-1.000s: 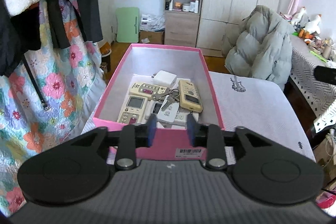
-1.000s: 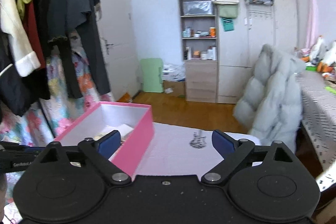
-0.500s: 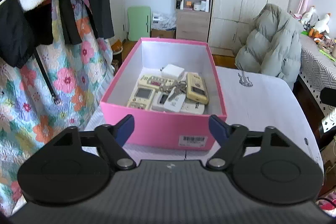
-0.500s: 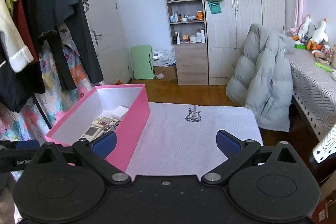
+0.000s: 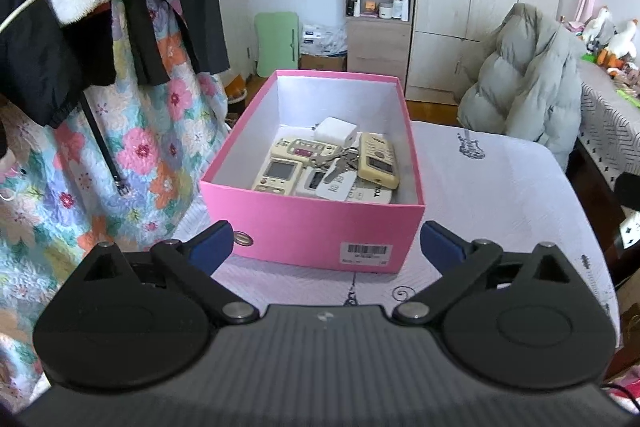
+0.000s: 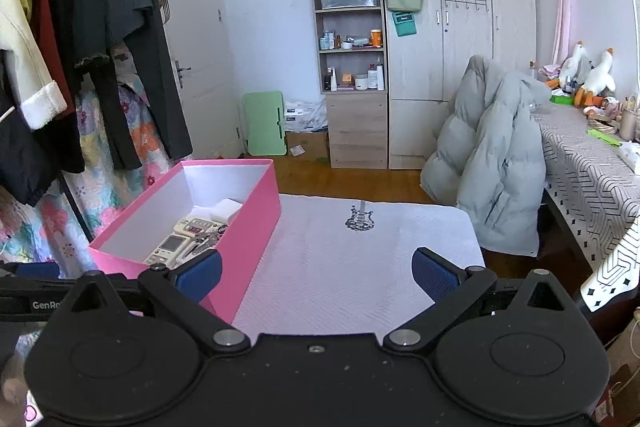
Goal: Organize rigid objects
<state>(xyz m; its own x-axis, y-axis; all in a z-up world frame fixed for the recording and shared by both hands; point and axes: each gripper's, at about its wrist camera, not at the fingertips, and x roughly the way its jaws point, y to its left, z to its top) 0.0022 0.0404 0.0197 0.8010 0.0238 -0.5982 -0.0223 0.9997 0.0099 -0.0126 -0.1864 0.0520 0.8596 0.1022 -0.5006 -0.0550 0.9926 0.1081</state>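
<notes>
A pink box [image 5: 320,231] stands on the white-clothed table [image 5: 500,195]. Inside lie several beige remote controls [image 5: 278,175], a white charger block [image 5: 335,129] and a bunch of keys [image 5: 340,163]. My left gripper [image 5: 326,247] is open and empty, just in front of the box's near wall. My right gripper [image 6: 314,273] is open and empty above the table, to the right of the box [image 6: 256,227]. The remotes [image 6: 172,247] and charger [image 6: 226,209] show in the right wrist view too.
A clothes rack with dark coats [image 6: 92,27] and a floral quilt [image 5: 132,155] hangs to the left of the table. A grey puffer jacket [image 6: 492,159] drapes a chair beyond the far right corner. A patterned table [image 6: 592,179] stands at the right.
My left gripper has opened wide and pulled back from above the box's near wall. My right gripper has risen and drawn back slightly, staying open.
</notes>
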